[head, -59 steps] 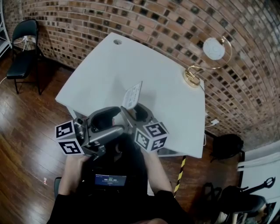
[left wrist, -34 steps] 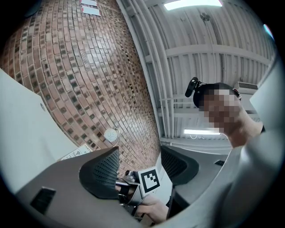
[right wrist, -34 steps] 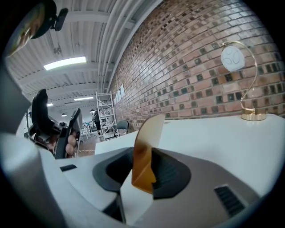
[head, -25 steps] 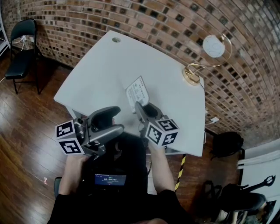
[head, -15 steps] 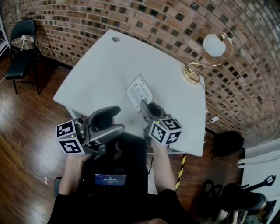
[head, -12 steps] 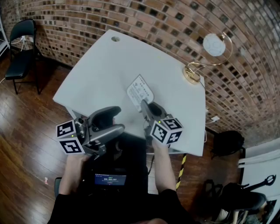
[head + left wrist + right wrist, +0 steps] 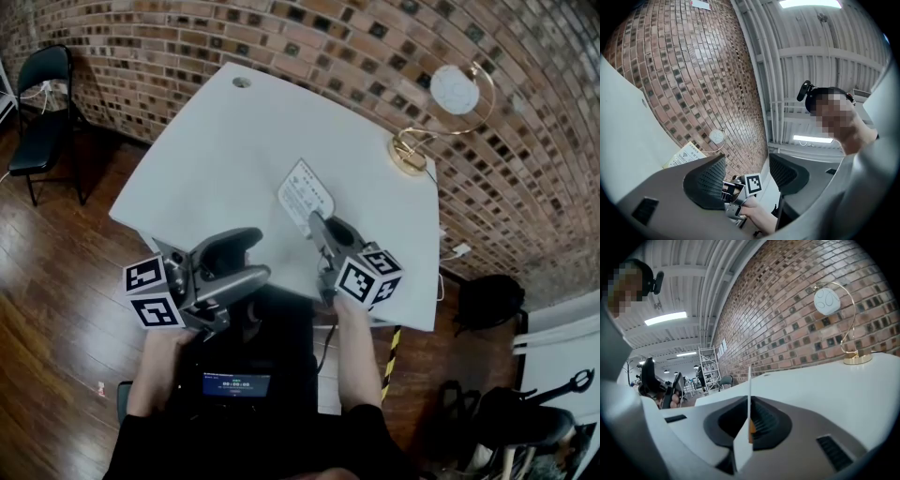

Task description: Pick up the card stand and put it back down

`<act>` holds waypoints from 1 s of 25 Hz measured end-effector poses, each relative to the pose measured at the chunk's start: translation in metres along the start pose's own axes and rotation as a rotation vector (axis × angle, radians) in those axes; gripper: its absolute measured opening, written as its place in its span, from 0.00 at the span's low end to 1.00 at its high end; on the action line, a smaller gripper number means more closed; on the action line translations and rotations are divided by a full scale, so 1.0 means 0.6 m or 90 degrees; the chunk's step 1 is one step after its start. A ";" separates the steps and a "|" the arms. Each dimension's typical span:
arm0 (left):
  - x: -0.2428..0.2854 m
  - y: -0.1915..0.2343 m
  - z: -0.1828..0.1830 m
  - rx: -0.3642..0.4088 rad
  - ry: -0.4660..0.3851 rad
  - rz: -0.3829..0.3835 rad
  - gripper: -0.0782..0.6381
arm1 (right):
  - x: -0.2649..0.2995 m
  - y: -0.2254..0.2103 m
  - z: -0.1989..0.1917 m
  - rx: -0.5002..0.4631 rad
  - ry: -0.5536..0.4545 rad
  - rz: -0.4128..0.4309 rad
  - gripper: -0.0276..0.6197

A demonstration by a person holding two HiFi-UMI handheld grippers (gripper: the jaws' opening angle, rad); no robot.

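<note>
The right claw [image 7: 317, 225] has just been closing and now pinches the lower edge of the card stand [image 7: 306, 192]. The stand shows edge-on between its jaws, upright over the near part of the table [image 7: 216, 141]. The grip looks made, so the lift can begin. The left claw [image 7: 246, 258] hangs open and empty, off the table's near edge.

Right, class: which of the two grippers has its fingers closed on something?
The right gripper: its fingers have just closed on the edge of the white card stand. The left gripper has its fingers standing apart, gripping nothing.
</note>
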State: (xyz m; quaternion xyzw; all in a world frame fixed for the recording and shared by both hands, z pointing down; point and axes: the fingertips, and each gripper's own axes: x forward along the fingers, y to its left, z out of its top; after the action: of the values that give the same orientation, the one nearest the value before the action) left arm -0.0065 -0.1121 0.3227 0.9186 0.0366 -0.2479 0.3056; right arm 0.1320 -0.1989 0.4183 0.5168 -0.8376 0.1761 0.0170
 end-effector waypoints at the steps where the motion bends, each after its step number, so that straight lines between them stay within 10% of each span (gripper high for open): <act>1: 0.002 0.000 -0.002 0.000 0.002 -0.001 0.51 | -0.003 -0.001 0.001 0.006 -0.003 0.006 0.08; 25: 0.070 -0.036 -0.041 0.015 0.072 -0.059 0.51 | -0.105 0.017 0.072 0.017 -0.056 0.087 0.08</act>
State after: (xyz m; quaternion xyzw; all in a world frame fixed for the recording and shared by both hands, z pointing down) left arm 0.0359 -0.0837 0.3077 0.9319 0.0937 -0.2099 0.2806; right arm 0.1589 -0.1537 0.3616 0.4660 -0.8684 0.1648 -0.0389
